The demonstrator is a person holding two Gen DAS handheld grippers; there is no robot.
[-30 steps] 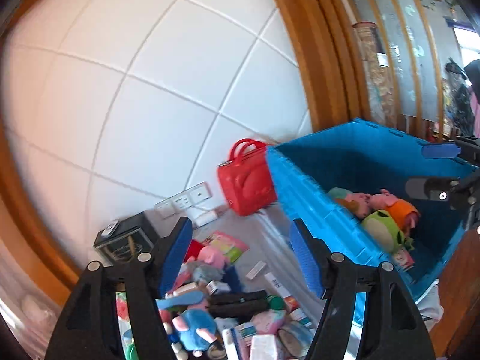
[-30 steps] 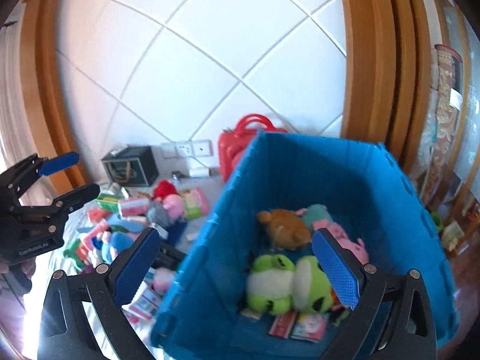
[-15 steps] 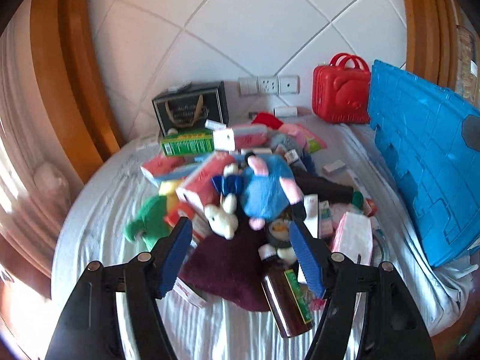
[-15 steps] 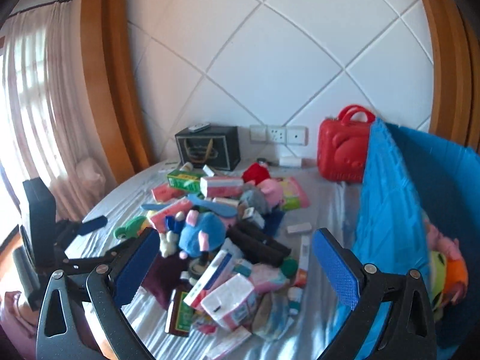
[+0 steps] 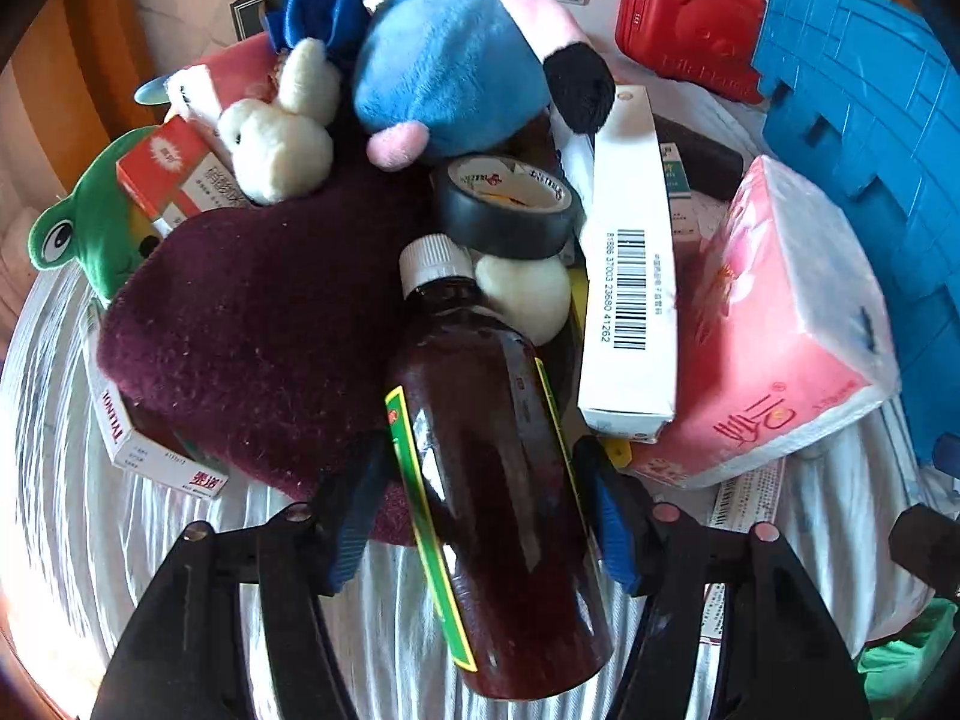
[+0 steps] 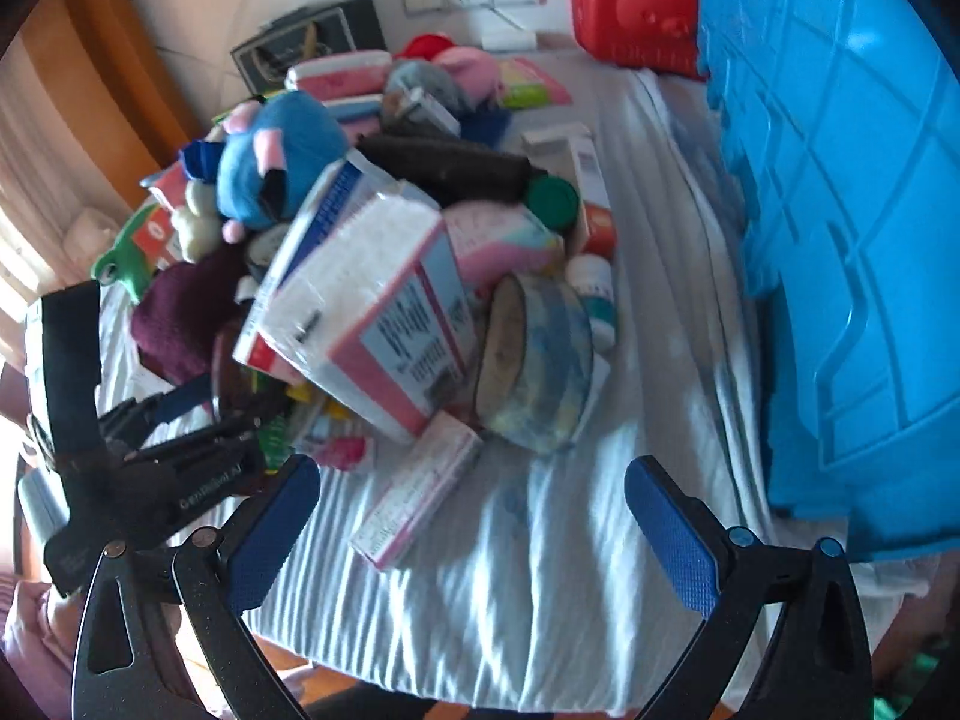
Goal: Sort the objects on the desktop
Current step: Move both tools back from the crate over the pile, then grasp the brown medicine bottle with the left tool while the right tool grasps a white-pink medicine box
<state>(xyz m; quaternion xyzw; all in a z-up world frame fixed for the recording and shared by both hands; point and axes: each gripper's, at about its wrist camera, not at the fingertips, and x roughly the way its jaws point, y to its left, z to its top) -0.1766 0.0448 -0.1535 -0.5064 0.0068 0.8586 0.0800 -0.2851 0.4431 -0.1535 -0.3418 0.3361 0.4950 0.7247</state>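
A brown medicine bottle (image 5: 498, 480) with a white cap lies at the front of a pile of toys and boxes on the table. My left gripper (image 5: 480, 516) has its blue pads on both sides of the bottle's body, close against it. It also shows in the right wrist view (image 6: 198, 402) at the left of the pile. My right gripper (image 6: 474, 528) is open and empty above the striped cloth, in front of a pink tissue pack (image 6: 372, 312) and a tape roll (image 6: 534, 360). The blue crate (image 6: 840, 240) stands at the right.
The pile holds a blue plush (image 5: 456, 54), a white bunny (image 5: 282, 138), a black tape roll (image 5: 510, 204), a white barcode box (image 5: 630, 264), a maroon cloth (image 5: 252, 330) and a green frog (image 5: 78, 228). A red case (image 5: 690, 18) stands by the wall.
Both grippers swung from the crate down to the pile. My left gripper moved in close and its jaws narrowed around the brown bottle. My right gripper dropped low over the cloth.
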